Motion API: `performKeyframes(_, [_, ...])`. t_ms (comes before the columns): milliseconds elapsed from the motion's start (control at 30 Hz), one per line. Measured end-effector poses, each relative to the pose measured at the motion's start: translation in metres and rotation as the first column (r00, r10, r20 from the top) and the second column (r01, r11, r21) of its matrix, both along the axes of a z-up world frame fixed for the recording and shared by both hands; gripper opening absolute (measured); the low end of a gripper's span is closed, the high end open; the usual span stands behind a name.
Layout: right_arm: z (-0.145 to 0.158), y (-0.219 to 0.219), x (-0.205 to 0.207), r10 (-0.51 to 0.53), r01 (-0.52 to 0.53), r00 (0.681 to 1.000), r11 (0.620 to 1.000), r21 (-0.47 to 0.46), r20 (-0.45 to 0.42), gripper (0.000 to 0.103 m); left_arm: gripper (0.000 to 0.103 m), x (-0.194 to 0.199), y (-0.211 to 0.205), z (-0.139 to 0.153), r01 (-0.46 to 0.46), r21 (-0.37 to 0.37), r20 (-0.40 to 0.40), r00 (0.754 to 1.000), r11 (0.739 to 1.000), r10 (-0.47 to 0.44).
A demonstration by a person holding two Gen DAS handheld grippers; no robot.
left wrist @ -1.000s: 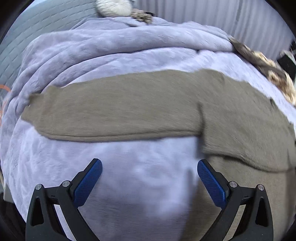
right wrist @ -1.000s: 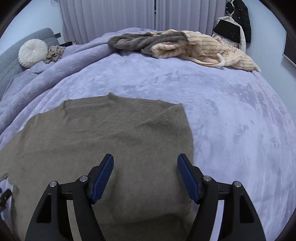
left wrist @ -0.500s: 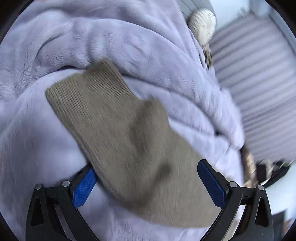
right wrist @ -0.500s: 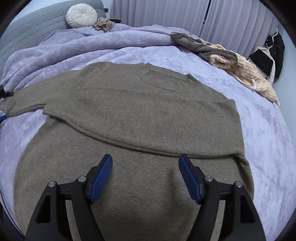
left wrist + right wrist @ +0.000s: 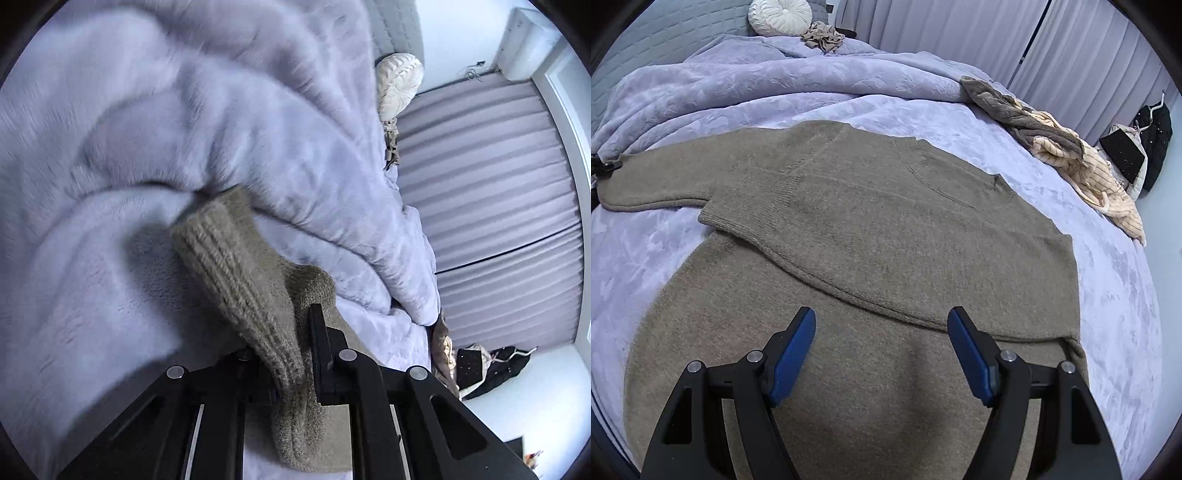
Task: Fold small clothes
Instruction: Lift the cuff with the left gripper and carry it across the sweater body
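An olive-brown knit sweater point(image 5: 886, 229) lies flat on the lavender bedspread point(image 5: 1108, 295), with its right side folded over the body and its left sleeve stretched out to the left. My left gripper point(image 5: 295, 354) is shut on the ribbed cuff point(image 5: 236, 280) of that sleeve; it shows as a small black shape at the sleeve's end in the right wrist view point(image 5: 602, 168). My right gripper point(image 5: 881, 354) is open and empty, hovering over the sweater's lower part.
A pile of beige striped and grey clothes point(image 5: 1063, 147) lies at the bed's far right. A round white cushion point(image 5: 779, 16) and a small tan garment point(image 5: 823, 38) sit near the grey headboard. Curtains point(image 5: 960, 29) hang behind; dark clothes point(image 5: 1145, 151) hang at right.
My left gripper has moved to the sleeve's end and closed on the cuff. My right gripper has pulled back over the sweater, still open.
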State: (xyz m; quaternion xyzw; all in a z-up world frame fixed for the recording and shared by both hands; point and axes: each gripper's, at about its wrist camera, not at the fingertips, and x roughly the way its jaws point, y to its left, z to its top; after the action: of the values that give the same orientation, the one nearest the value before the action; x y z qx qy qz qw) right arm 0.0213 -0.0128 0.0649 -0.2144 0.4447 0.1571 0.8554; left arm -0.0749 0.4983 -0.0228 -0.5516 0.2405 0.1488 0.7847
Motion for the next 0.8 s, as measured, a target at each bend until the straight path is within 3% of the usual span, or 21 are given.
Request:
performKeyframes(100, [-0.001, 0.015, 0.005, 0.02, -0.02, 1.0, 1.0, 0.008, -0.014, 0.077, 0.014, -0.015, -0.005, 0.024, -0.04, 0.066, -0.01, 0.999, 0.997, 0.04])
performKeyframes(200, [-0.005, 0.035, 0.011, 0.049, -0.049, 0.998, 0.999, 0.018, -0.041, 0.077, 0.014, -0.019, 0.0, 0.037, -0.047, 0.079, -0.009, 0.999, 0.996, 0.048])
performKeyframes(267, [-0.008, 0.051, 0.016, 0.067, -0.066, 0.997, 0.998, 0.02, -0.049, 0.077, 0.008, -0.01, 0.007, 0.036, -0.022, 0.099, -0.074, 0.997, 0.995, 0.029])
performKeyframes(433, [-0.005, 0.076, 0.013, 0.09, -0.086, 0.994, 0.994, 0.064, -0.064, 0.077, 0.008, -0.011, 0.007, 0.038, 0.006, 0.145, -0.188, 0.982, 0.989, 0.021])
performKeyframes(567, [-0.005, 0.081, 0.011, 0.106, -0.104, 0.993, 0.994, 0.041, -0.056, 0.077, 0.008, 0.002, -0.011, 0.047, 0.069, 0.194, -0.305, 0.952, 0.979, -0.007])
performKeyframes(667, [-0.003, 0.072, 0.023, 0.069, -0.063, 0.993, 0.996, 0.056, -0.096, 0.077, 0.008, 0.018, -0.035, 0.062, 0.148, 0.275, -0.392, 0.919, 0.95, -0.03])
performKeyframes(800, [-0.002, 0.051, 0.045, -0.011, 0.026, 0.986, 0.996, 0.086, -0.169, 0.077, 0.008, 0.042, -0.076, 0.088, 0.264, 0.352, -0.417, 0.903, 0.898, -0.102])
